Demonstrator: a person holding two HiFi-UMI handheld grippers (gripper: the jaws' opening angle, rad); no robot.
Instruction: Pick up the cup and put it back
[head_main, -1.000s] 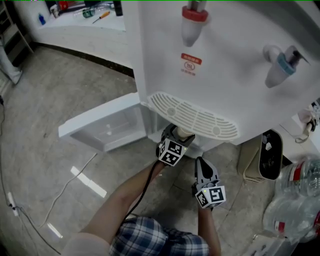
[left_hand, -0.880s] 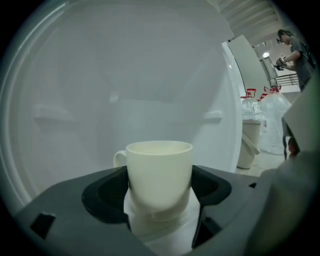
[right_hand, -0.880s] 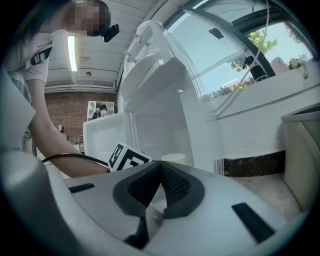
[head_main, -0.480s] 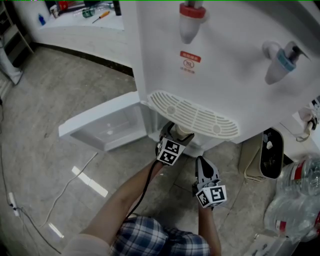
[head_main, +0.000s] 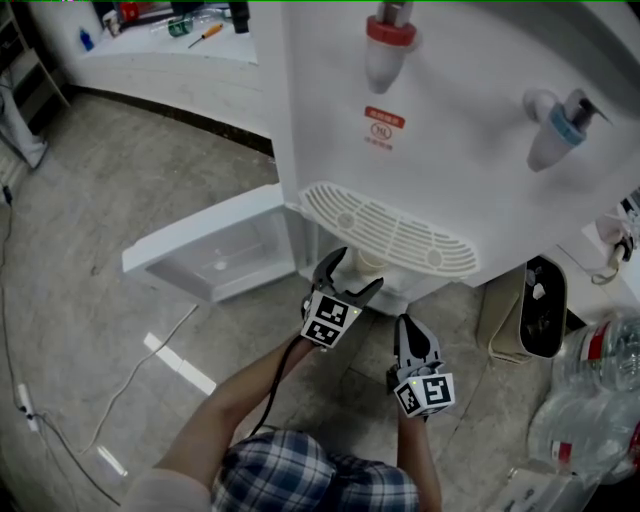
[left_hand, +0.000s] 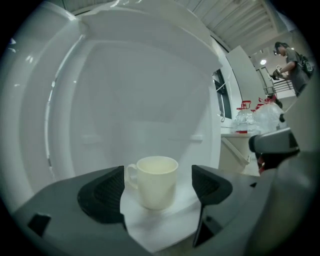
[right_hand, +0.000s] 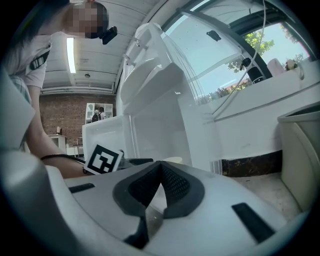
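Cream cup (left_hand: 156, 180) stands upright in the cabinet (left_hand: 140, 100), untouched between spread jaws of the left tool (head_main: 347, 270); right tool (right_hand: 159, 176) pressed together, holding nothing.

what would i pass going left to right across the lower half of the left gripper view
dark pad → cup handle → white cup → other dark pad → clear bottles further back. Both pads belong to the open left gripper; the cup stands between them.

Cup (head_main: 368, 266) — mostly under drip tray (head_main: 386, 231)
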